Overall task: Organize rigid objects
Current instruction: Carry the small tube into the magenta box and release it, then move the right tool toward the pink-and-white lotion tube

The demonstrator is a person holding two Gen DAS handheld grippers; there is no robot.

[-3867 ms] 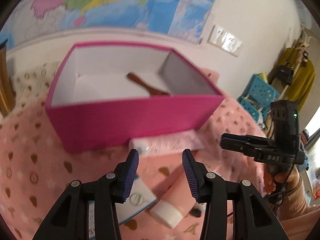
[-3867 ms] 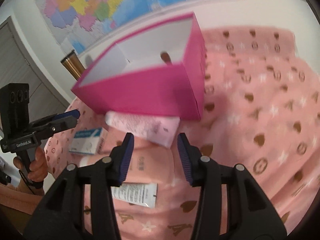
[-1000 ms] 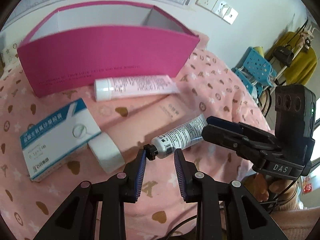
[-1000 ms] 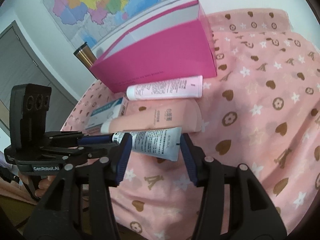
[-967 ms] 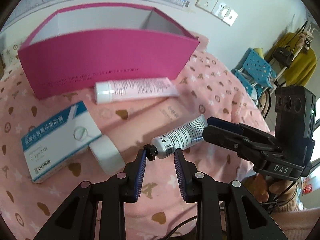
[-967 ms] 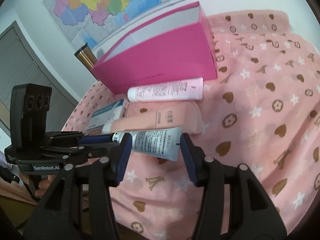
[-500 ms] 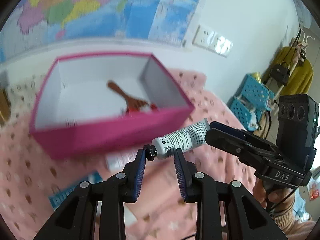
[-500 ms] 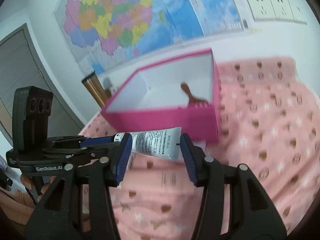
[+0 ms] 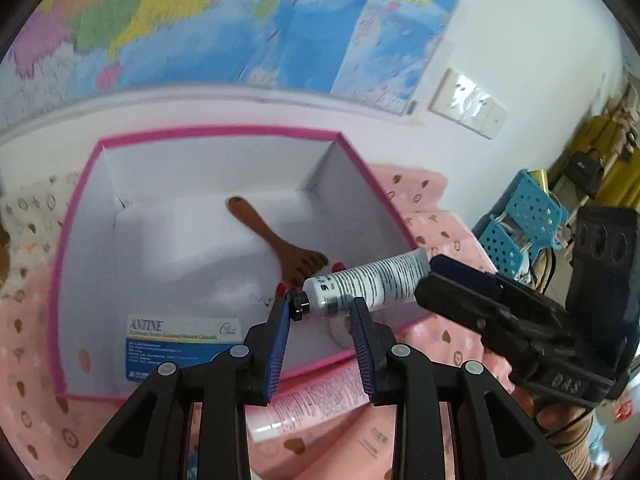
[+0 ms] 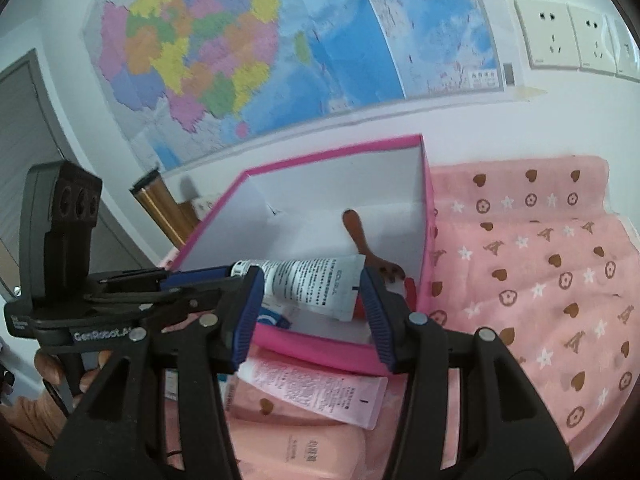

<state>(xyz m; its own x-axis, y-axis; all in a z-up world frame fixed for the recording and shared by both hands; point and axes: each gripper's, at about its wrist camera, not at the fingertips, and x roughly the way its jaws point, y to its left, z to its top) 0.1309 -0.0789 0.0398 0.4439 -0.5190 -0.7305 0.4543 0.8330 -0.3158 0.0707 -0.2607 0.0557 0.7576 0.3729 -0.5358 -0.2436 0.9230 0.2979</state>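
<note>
The white tube (image 9: pixel 362 282), lifted off the pink cloth (image 10: pixel 552 264) moments ago, now hangs over the open pink box (image 9: pixel 224 133) (both grippers pinch it): left gripper (image 9: pixel 320 332) near the cap, right gripper (image 10: pixel 312 304) at the crimped tail. Ready to drop in.

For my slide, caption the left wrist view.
Both grippers carry a white tube over the pink box.
</note>
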